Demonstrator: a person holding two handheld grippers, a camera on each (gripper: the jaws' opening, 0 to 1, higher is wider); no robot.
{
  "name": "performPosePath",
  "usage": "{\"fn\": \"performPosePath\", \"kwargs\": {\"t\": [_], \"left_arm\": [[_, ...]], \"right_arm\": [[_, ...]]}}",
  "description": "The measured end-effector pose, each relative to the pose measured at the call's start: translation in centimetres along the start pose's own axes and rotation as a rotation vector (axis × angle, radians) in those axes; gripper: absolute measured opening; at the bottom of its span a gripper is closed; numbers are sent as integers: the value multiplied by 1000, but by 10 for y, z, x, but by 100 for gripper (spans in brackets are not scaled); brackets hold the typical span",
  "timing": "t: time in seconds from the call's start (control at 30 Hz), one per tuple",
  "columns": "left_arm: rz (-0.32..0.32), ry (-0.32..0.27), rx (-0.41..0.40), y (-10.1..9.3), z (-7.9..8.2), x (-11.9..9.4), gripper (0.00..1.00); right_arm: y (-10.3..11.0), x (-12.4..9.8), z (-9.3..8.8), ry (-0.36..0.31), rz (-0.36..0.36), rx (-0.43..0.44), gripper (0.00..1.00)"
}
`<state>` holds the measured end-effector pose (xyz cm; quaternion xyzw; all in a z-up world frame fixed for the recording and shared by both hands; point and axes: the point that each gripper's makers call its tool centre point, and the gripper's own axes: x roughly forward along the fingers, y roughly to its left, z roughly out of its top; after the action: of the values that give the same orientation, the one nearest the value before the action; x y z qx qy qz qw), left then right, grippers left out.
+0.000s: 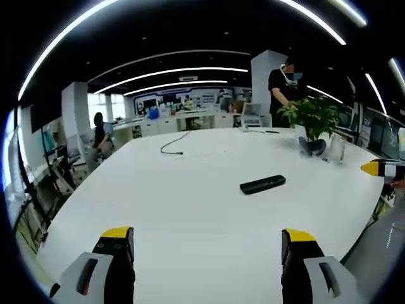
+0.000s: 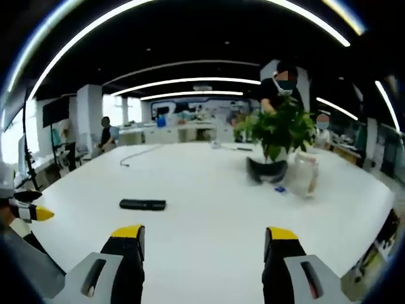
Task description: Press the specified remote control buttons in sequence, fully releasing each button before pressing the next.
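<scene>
Currently the black remote control (image 1: 262, 184) lies flat on the white table (image 1: 190, 209), out on the open surface and well apart from every edge; in the right gripper view the same remote control (image 2: 143, 204) sits toward the table's near-left part. No button markings, brand or lettering can be read on it in either view. Neither gripper touches it. The left gripper (image 1: 207, 246) hovers over the near edge with its jaws spread wide and nothing between them; the right gripper (image 2: 204, 245) is likewise spread wide and holds nothing. Each view catches a yellow tip of the other gripper at its side. A potted plant (image 1: 311, 118) stands near the table's far right edge, with a clear container (image 1: 337, 149) just beside it; the right gripper view shows the plant (image 2: 276, 134) closer, its dark pot and a small blue item (image 2: 279, 188) on the table near the pot. The left gripper view shows a black cable (image 1: 175, 143) trailing across the far part of the table. A standing person (image 1: 282, 88) is behind the plant; a seated person (image 1: 100, 134) is beyond the far left edge.
</scene>
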<state>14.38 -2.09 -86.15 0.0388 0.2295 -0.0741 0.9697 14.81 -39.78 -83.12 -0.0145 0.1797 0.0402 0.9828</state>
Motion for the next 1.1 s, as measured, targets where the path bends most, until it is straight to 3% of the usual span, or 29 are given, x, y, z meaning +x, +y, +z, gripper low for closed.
{"fn": "performPosePath", "kwargs": {"t": [0.17, 0.43, 0.8, 1.1], "left_arm": [[-59, 21, -4, -13, -3, 1, 100], [-42, -32, -19, -7, 5, -4, 98], [-34, -18, 11, -8, 3, -2, 99], [-104, -20, 38, -24, 5, -1, 98]], "right_arm": [[-3, 0, 1, -4, -11, -13, 77], [-2, -5, 8, -50, 12, 29, 77], [-4, -11, 19, -110, 16, 69, 75], [-4, -11, 21, -128, 32, 76, 75]]}}
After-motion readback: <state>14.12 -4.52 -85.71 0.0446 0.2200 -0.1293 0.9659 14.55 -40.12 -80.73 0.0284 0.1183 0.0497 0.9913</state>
